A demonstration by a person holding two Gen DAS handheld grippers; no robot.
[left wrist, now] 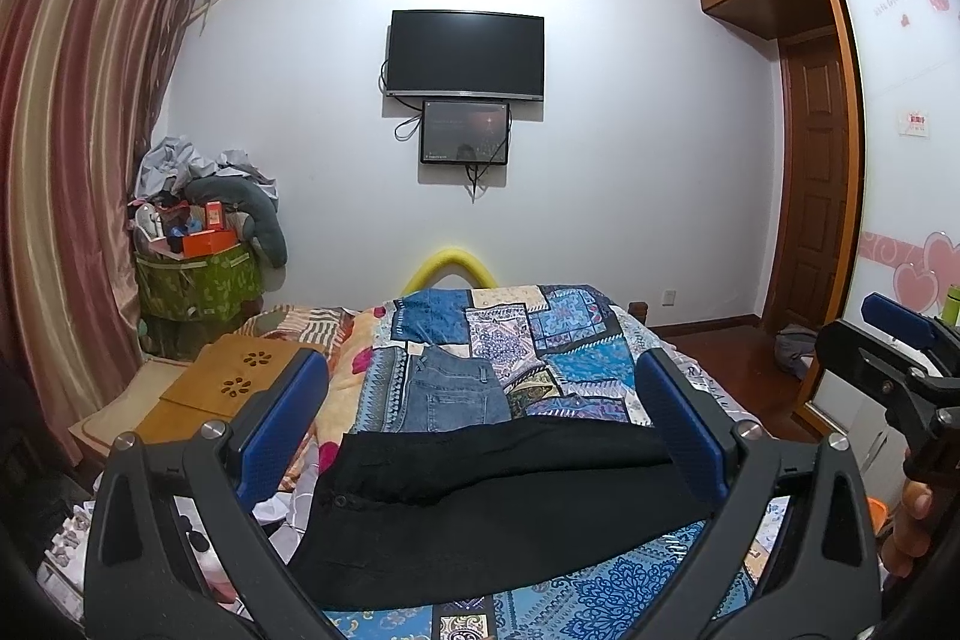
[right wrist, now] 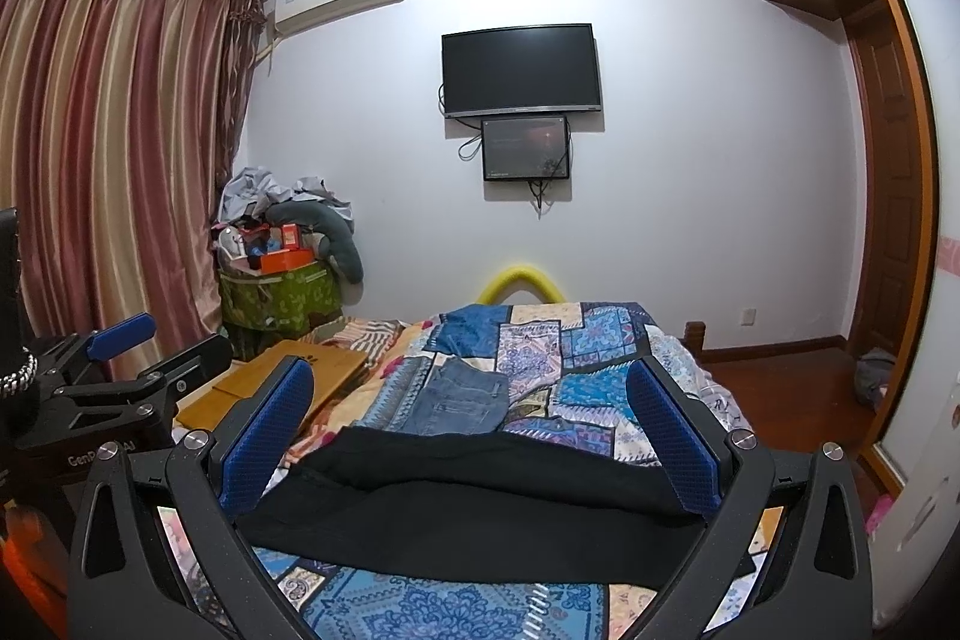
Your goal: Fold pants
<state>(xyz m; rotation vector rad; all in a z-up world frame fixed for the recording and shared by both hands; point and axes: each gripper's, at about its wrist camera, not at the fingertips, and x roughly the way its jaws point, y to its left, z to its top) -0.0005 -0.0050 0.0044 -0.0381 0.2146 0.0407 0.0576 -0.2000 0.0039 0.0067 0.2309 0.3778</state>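
The black pants (left wrist: 498,508) lie across the lower middle of both wrist views on the patterned bedspread (left wrist: 600,340), already doubled so one dark layer rests on another with a soft ridge running left to right; a waistband button shows at the lower left of the left view. Judging from that, at least one fold seems done, and a further fold plus squaring the edges is probably still left. The left gripper (left wrist: 480,430) has its blue pads spread wide and holds nothing, poised above the cloth; the right gripper (right wrist: 468,436) is likewise wide apart and empty, over the same dark bundle. Whether either pad touches fabric cannot be told.

Just beyond the pants, toward frame centre, a folded pair of jeans (left wrist: 450,394) sits on the bedspread, close enough to be caught if the black pants are pushed forward. At the left, a wooden lap tray (left wrist: 228,382) lies beside the bed edge, and a heaped green basket (left wrist: 198,280) stands against the wall; a television (left wrist: 465,55) hangs upper centre
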